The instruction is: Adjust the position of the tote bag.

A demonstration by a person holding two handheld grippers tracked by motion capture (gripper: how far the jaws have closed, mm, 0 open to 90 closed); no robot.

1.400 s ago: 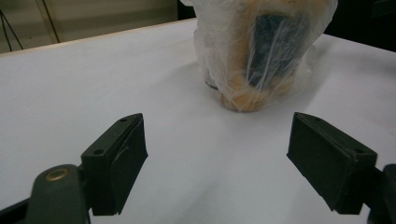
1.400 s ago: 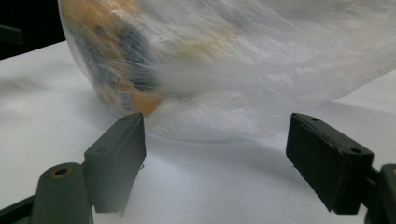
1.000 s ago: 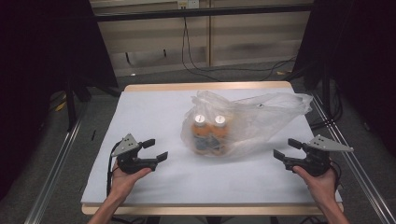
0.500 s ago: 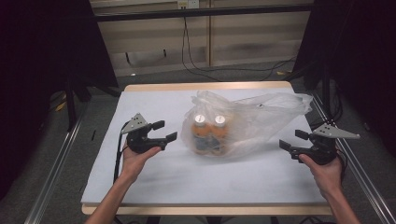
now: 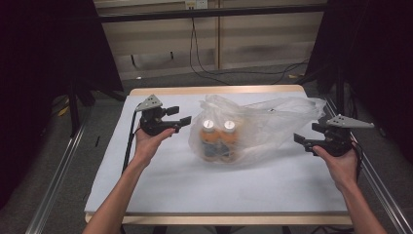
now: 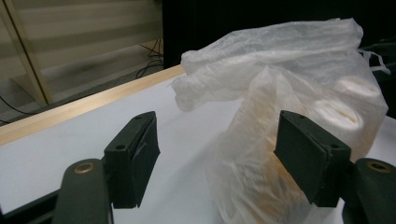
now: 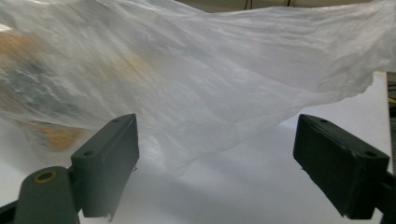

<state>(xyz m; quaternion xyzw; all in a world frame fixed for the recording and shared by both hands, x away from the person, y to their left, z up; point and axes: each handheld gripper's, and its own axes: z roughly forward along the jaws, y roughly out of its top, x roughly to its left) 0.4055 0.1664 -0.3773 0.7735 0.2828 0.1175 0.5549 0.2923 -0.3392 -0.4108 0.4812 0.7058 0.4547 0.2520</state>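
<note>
A: Left claw [image 5: 181,115]: black body, grey three-cornered plate on top, black cable trailing below. Jaws are flat black blocks, a small screw hole in each, brass-coloured pivot pins at the base.

B: Right claw [image 5: 308,133]: same build, same grey plate. Forearms bare, no sleeves in sight.

A: Where is the open room on the desk [image 5: 160,180]?

B: The whole near half lies bare, and so does the strip along the left edge.

A: And what blocks the middle?

B: The plastic bag [image 5: 253,124] with two bottles [image 5: 217,139] inside. It spreads from the centre toward the far right corner.

A: How close are the tongs?

B: The left tongs [image 5: 178,116] hang spread just beside its left side; the right tongs [image 5: 307,134], also spread, sit near its thin right flap.
</note>
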